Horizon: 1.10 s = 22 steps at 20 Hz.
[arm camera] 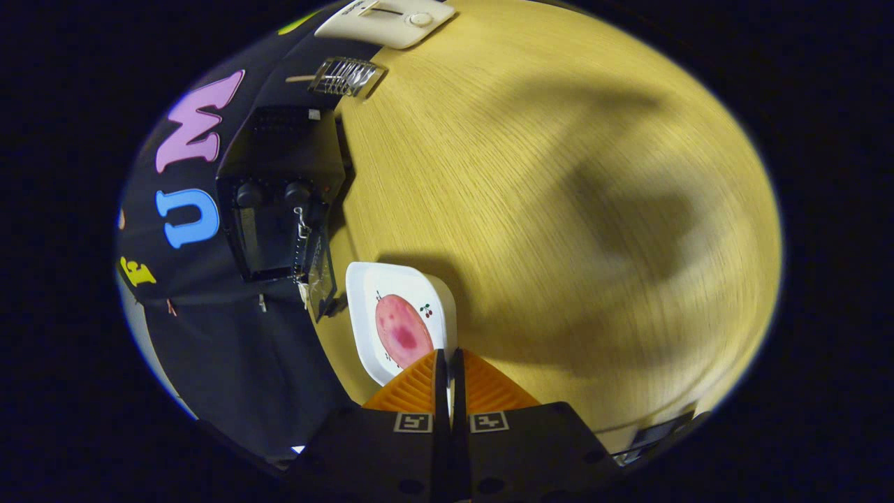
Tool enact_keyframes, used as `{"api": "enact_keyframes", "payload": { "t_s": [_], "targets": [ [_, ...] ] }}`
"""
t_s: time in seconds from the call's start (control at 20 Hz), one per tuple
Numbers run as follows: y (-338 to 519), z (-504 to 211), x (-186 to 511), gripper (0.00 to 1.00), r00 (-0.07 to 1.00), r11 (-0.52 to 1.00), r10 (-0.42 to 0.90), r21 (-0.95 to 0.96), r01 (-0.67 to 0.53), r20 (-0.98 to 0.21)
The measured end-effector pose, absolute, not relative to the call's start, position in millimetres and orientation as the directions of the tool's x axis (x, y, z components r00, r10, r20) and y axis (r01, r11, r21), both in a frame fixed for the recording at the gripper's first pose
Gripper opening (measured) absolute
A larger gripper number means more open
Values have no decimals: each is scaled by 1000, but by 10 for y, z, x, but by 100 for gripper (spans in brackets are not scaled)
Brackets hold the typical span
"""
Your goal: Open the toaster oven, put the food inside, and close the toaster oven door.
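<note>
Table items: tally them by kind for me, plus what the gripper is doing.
Toaster oven: 1
White plate: 1
Pink food on the plate: 1
Wire rack: 1
White appliance: 1
Total: 5
Gripper: fingers together on the plate's near rim.

Colours on the pale, wood-grained tabletop (559,175)

The table is light yellowish wood with fine parallel grain lines and broad soft grey shadows across it. The square white plate (367,293) has small printed cherry motifs in red and green, and holds a pink oval piece of food (401,330) with a darker magenta blotch in its middle. The black toaster oven (279,202) has dark knobs and a dark glass door. Beyond it lie a silvery wire rack (346,75) and a cream-white flat appliance (384,21).
</note>
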<state>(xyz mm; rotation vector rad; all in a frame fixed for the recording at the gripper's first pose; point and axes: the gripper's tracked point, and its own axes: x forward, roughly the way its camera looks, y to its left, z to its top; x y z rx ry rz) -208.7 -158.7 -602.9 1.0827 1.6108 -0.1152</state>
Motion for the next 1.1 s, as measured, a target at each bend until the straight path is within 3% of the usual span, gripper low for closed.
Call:
{"api": "enact_keyframes", "payload": {
  "t_s": [0.35,0.75,1.1],
  "targets": [
    [-1100,-5416,-1916,5,241,428,503,482,764,-830],
    [-134,-5445,-1301,5,352,340,416,503,795,-838],
    [134,-5785,-648,5,405,210,275,466,860,-872]
  ]
}}
